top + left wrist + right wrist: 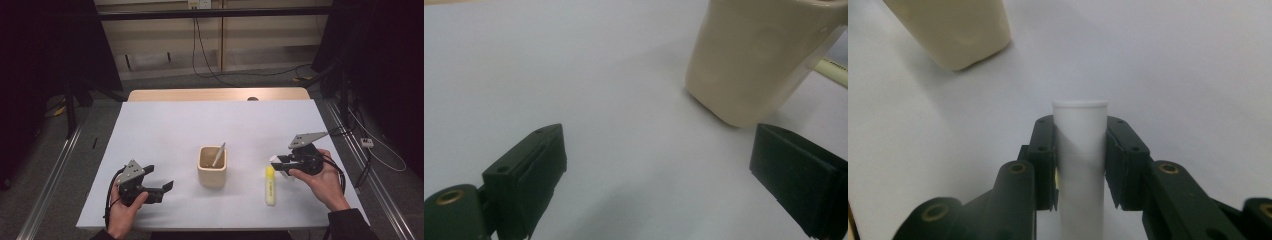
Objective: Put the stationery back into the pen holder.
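Note:
A beige square cup (212, 166) stands mid-table with a slim grey pen (218, 155) leaning in it. To its right a yellow highlighter (270, 185) lies flat on the white tabletop. My right gripper (278, 164) hovers just right of the highlighter, shut on a white cylindrical tube (1080, 125). The tube stands out past the jaws of the right gripper (1080, 131), with the cup (955, 30) at upper left. My left gripper (159, 178) rests left of the cup, open. Its jaws stand wide in the left gripper view (659, 150), with nothing between them and the cup (759, 55) ahead to the right.
The white tabletop (165, 125) has a wooden strip (215, 94) along its far edge. Metal rails run along the floor on both sides, and cables (380, 145) lie on the floor to the right and behind the table.

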